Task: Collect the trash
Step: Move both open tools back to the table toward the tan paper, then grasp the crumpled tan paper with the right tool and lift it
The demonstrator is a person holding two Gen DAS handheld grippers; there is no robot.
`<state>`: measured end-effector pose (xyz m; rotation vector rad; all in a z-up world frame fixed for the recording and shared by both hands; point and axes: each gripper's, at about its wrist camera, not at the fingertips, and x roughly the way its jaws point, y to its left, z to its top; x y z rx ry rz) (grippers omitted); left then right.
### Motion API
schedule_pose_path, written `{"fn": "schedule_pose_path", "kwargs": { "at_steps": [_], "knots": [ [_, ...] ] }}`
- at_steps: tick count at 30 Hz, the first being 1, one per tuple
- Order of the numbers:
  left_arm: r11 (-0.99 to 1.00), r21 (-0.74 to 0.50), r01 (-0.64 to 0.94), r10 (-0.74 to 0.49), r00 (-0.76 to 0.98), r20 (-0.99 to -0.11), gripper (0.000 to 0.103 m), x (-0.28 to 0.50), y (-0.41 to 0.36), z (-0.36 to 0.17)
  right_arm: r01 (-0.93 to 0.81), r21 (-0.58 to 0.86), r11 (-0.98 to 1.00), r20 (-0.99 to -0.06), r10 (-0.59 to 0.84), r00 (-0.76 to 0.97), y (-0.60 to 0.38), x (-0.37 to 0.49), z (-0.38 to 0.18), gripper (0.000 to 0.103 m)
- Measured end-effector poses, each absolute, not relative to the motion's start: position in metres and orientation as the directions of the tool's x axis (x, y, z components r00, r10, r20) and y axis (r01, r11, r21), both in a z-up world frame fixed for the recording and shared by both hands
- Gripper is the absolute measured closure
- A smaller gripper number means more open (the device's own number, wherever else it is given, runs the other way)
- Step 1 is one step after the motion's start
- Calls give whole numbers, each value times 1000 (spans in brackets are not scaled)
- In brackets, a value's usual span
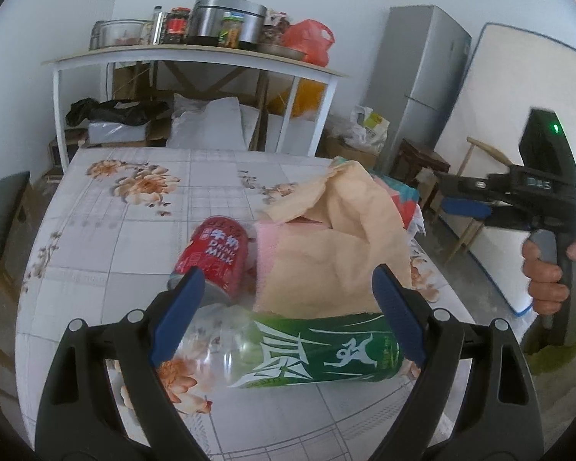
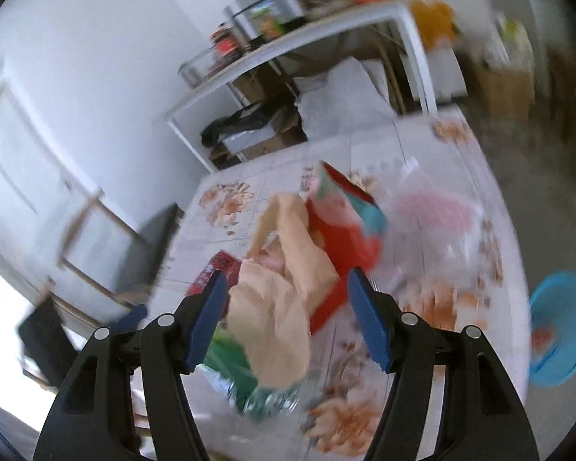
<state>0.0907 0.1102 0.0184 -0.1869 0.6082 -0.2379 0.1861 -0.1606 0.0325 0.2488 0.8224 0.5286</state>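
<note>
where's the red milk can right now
In the left wrist view the red milk can lies on its side on the floral tablecloth, left of the beige paper bag and just behind the green-labelled plastic bottle.

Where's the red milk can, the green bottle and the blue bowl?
red milk can [image 1: 215, 255], left wrist view, on its printed side.
green bottle [image 1: 326, 353], left wrist view, on its label.
blue bowl [image 2: 560, 326], right wrist view, on its inside.

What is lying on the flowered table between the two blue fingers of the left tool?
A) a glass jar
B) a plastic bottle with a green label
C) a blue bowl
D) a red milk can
B: the plastic bottle with its green label lies on its side between the left tool's open fingers.
</note>
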Motion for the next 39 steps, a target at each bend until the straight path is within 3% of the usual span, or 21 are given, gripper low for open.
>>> {"fn": "schedule_pose_path", "kwargs": {
  "at_steps": [3, 8, 11, 13, 16, 31, 39],
  "knots": [
    [954, -251, 163, -275, 807, -522, 18, 86, 114, 17, -388, 246, 888, -682, 443, 582, -125, 197, 36, 42],
    [954, -240, 180, -281, 817, -504, 18, 79, 116, 16, -393, 35, 919, -741, 287, 607, -90, 214, 27, 59],
    [954, -230, 194, -287, 815, -503, 18, 77, 116, 12, -381, -21, 925, -766, 230, 600, -82, 222, 19, 73],
    [952, -231, 202, -295, 812, -504, 18, 75, 115, 11, -374, -25, 927, -780, 216, 587, -80, 226, 17, 96],
    [948, -231, 217, -307, 808, -502, 18, 71, 114, 8, -371, -2, 929, -757, 241, 607, -80, 224, 26, 99],
    [960, -202, 196, -276, 792, -544, 18, 70, 110, -15, -371, 117, 921, -426, 384, 819, -124, 159, 151, 100],
    [954, -253, 163, -279, 796, -538, 18, 65, 118, -9, -348, 147, 926, -372, 377, 848, -179, 107, 171, 100]
  ]
}}
